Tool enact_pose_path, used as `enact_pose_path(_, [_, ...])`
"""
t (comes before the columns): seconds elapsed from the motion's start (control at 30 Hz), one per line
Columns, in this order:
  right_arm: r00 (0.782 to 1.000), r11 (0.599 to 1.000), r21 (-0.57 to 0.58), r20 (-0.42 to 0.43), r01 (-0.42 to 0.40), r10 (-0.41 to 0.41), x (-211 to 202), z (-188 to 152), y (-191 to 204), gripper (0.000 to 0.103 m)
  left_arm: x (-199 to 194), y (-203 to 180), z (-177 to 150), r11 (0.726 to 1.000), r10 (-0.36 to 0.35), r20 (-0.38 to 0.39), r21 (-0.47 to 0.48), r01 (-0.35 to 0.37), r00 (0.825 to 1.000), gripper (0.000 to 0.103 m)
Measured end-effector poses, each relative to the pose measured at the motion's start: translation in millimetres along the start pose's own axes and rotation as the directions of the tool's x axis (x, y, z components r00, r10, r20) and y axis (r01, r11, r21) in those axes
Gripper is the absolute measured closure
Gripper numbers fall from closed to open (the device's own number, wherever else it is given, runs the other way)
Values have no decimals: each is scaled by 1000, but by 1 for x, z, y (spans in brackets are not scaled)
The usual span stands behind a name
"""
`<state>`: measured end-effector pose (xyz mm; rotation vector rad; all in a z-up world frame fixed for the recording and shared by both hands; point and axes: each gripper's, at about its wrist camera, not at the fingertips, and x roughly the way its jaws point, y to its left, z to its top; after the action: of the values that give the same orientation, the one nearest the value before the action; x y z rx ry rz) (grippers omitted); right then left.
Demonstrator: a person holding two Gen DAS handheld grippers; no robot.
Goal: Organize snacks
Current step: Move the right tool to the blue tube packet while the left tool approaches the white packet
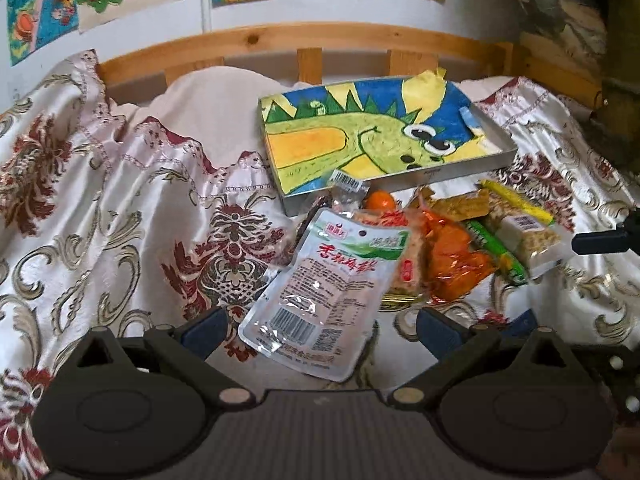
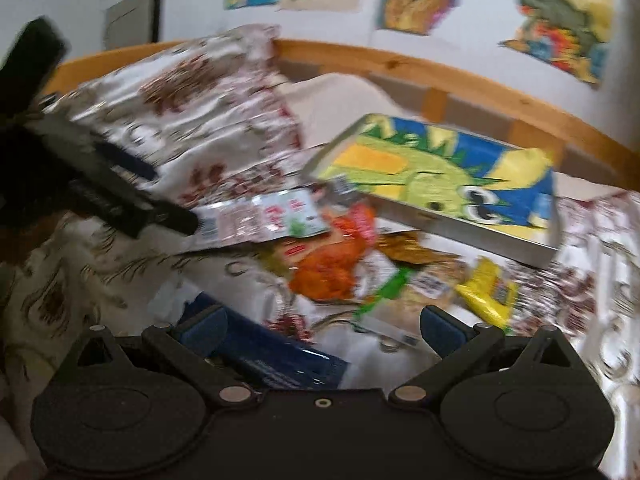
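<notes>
At the left, the patterned cloth (image 1: pixel 120 208) covers the bed, bunched up toward the wooden rail (image 1: pixel 312 40) at the far side. The left gripper (image 1: pixel 318 328) has its tongs spread wide, and the near end of a clear packet (image 1: pixel 324 288) with red lettering and a barcode lies between them; neither pad visibly presses on it. The right wrist view shows the same packet (image 2: pixel 260 216) with one tip of the left gripper (image 2: pixel 176 220) at its left end; that view is too blurred to show whether they touch.

To the right of the packet is the snack heap: an orange wrapper (image 1: pixel 452 260), a green stick (image 1: pixel 496 252), a pale grain bar (image 1: pixel 528 236) and a yellow stick (image 1: pixel 516 200), all touching or overlapping. Just beyond the heap sits a shallow metal tray (image 1: pixel 460 172) lined with a bright dragon drawing.

The right gripper (image 2: pixel 322 330) also has its tongs spread, hovering near the heap with nothing between them. A dark blue packet (image 2: pixel 276 360) lies just under its left finger.
</notes>
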<state>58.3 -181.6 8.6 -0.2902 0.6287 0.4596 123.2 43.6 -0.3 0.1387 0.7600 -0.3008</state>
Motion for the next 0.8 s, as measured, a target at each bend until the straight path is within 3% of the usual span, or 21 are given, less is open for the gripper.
enact_pose_path(0.23, [987,984,-96,-79,-148,141,27,3,9,1,39,7,1,995,-75,-35,58,77,997,1])
enact_pose_path(0.47, [980,955,-240,-133,-176,148,40,0,18,4,62,5,0,985,-101,-55,132,108,993,1])
enact_pose_path(0.53, [978,941,-283,-148,-184,146,42,-1,21,11,66,7,1,985,-108,-60,126,115,992,1])
enact_pose_path(0.67, [967,931,-296,-201,-213,158,50,-5,24,15,70,13,3,987,-123,-70,99,130,990,1])
enact_pose_path(0.8, [961,926,-298,-216,-233,172,54,-6,28,22,69,14,3,981,-147,-87,115,157,985,9])
